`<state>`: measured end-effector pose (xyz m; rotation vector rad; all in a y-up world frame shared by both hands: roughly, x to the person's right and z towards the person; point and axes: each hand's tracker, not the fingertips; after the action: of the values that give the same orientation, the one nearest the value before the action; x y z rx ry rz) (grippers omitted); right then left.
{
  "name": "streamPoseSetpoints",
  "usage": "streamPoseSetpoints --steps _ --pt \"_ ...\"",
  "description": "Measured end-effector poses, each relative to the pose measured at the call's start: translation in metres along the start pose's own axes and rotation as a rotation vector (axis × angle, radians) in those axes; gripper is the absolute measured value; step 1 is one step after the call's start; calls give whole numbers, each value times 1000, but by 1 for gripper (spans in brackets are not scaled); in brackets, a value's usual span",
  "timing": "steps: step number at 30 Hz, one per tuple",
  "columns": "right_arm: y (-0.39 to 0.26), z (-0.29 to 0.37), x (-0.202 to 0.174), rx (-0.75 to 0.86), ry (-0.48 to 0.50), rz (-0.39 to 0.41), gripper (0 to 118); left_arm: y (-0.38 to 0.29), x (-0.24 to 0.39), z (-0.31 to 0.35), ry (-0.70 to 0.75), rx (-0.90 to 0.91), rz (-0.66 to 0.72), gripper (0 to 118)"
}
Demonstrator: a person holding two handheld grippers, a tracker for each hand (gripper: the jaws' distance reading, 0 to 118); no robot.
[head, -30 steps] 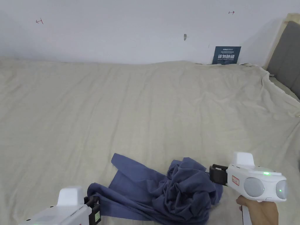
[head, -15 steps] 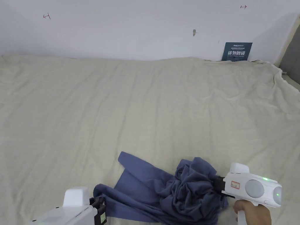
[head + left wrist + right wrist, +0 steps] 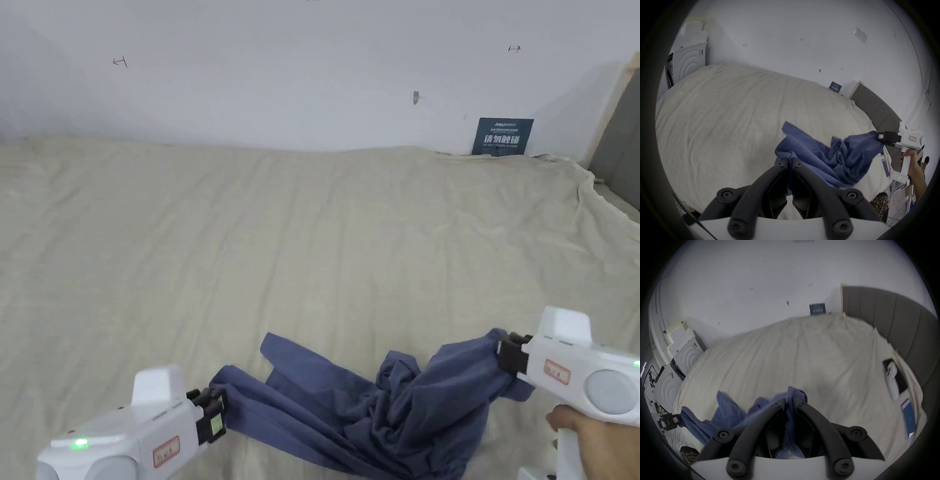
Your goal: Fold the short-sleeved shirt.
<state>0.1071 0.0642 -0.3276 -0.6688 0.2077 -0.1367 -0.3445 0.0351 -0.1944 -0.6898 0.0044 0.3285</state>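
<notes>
left tongs [image 3: 215,406]: clamped on one edge of crumpled blue fabric short-sleeved shirt [image 3: 381,406] | right tongs [image 3: 507,353]: clamped on opposite edge | shirt: stretched between them, middle sagging onto beige-sheeted bed [image 3: 300,237]

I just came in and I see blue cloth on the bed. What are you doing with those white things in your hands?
A person is holding a gripper in each hand to fold a blue short-sleeved shirt on a bed covered with a beige sheet. The left gripper pinches one end of the shirt and the right gripper pinches the other. The shirt hangs bunched and wrinkled between them, with its middle resting on the bed. No fold has been made yet.
</notes>
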Motion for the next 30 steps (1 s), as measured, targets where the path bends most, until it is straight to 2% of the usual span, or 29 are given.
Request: streamPoseSetpoints --steps 13,16,20,30 --pt "119 69 5 232 -66 101 6 165 -14 19 95 235 -33 1" --pt "148 73 -2 272 -84 132 6 201 -2 26 86 272 -52 1" --pt "187 73 -11 321 -118 149 6 251 17 30 154 347 -144 1" --pt "257 52 -30 423 -216 233 6 352 38 21 246 433 -272 1"
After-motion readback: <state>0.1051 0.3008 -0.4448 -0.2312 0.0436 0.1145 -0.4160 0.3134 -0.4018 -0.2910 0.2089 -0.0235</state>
